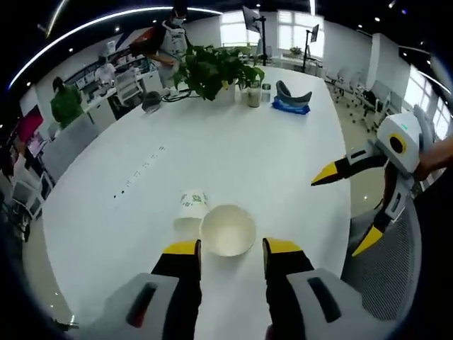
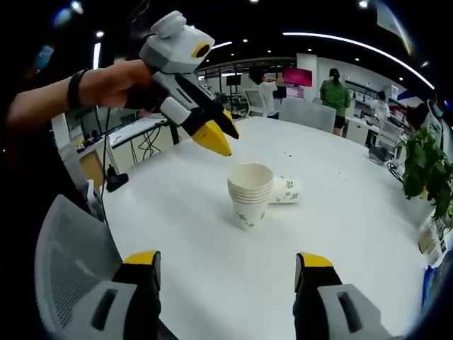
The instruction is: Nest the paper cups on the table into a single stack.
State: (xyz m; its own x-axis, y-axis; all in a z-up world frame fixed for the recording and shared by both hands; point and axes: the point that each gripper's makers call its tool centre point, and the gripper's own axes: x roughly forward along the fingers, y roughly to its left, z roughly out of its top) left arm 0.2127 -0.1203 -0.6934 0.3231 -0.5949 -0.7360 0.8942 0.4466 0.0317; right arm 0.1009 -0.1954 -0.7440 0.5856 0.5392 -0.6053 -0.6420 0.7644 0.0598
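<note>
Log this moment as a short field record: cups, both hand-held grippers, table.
stack: nested paper cups upright on the white table, mouth open
loose cup: one paper cup lying on its side right behind the stack
left hand-held gripper: above the stack, empty
right hand-held gripper: open, empty, short of the stack
other items: potted plant at the far end
remaining: loose cup not yet nested

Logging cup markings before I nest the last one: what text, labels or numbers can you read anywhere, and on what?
Nothing is legible.
Lying cup: green print, too blurred to read.
Upright cup stack: green marks near the base, too small to read.
Pink wall screen: no readable text.
</note>
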